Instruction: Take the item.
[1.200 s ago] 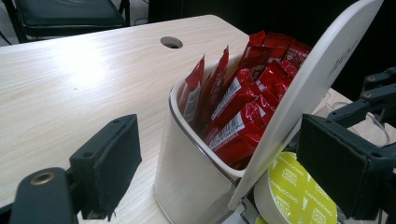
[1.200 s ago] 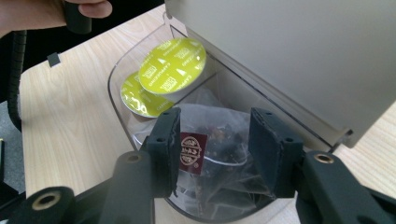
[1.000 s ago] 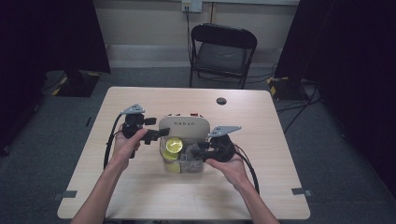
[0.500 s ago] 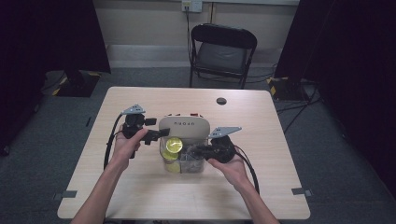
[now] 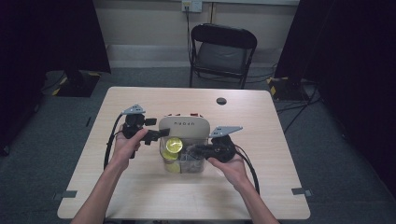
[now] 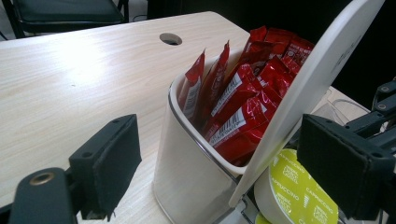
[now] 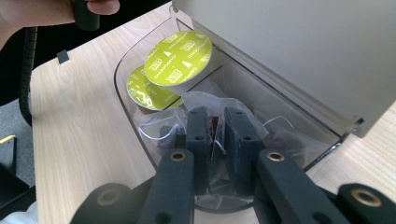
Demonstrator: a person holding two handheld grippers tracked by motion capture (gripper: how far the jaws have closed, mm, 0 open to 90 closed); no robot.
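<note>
Pale wood-grain worktop [image 5: 140, 196] under a dim room, black folding chair [image 5: 223, 51] behind its far edge, small round cable hole [image 5: 221, 101] near that edge. At mid-worktop, a white rounded organiser box [image 5: 183, 126] with a clear plastic front compartment [image 5: 184, 161]. Seen along the left hand-held gripper [image 6: 233, 158]: jaws standing wide, one on either side of the box's white curved lid [image 6: 317, 79], which is tilted up; whether the pads press on it cannot be told. Behind the lid, a cream-walled bin packed with upright red foil sachets [image 6: 243, 93] bearing white print. Seen along the right hand-held gripper [image 7: 217, 135]: jaws drawn narrow and just closed, pinching a clear cellophane-wrapped tea bag [image 7: 212, 133] with a dark filling and a thin white string, lying in the clear compartment among similar crinkled packets. Just beside them in the same compartment, two round capsules with lime-green foil tops [image 7: 177, 58], printed "cappuccino", one overlapping the other. From the high view, right hand-held gripper at the compartment's right side, left one at the box's left edge.
</note>
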